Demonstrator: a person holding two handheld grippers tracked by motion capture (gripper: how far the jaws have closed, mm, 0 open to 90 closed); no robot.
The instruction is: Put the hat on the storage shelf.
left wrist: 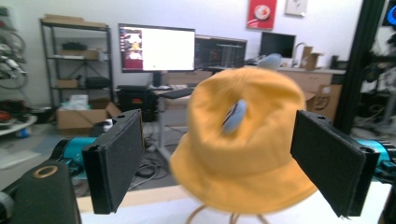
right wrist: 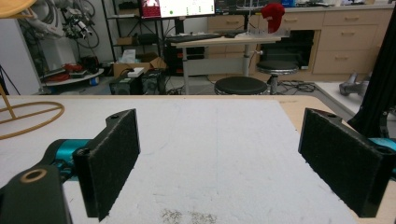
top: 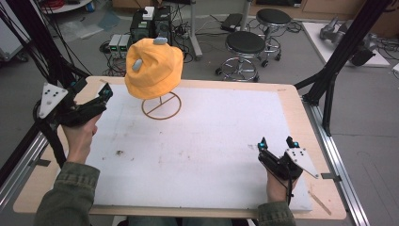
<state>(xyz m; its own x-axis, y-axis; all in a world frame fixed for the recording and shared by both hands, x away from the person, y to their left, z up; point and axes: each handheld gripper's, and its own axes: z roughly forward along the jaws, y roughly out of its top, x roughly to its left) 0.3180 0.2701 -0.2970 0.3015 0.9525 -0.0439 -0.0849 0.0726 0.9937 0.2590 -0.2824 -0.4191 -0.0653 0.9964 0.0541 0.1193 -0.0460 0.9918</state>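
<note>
The right tongs (top: 277, 142) are held spread wide, with nothing between them, low over the near right of the counter (top: 287, 101). Farther off, the left tongs (top: 104, 90) are raised with jaws parted and pointed at the yellow hat (top: 154, 69), which is perched on a wire stand (top: 161, 105) at the far left.

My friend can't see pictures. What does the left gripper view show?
An orange bucket hat sits on a thin wire stand, framed between the two wide-open black jaws of the left hand-held gripper. Small pale blue bits stick out of the hat. Behind it are computer screens, shelves and cardboard boxes.
</note>
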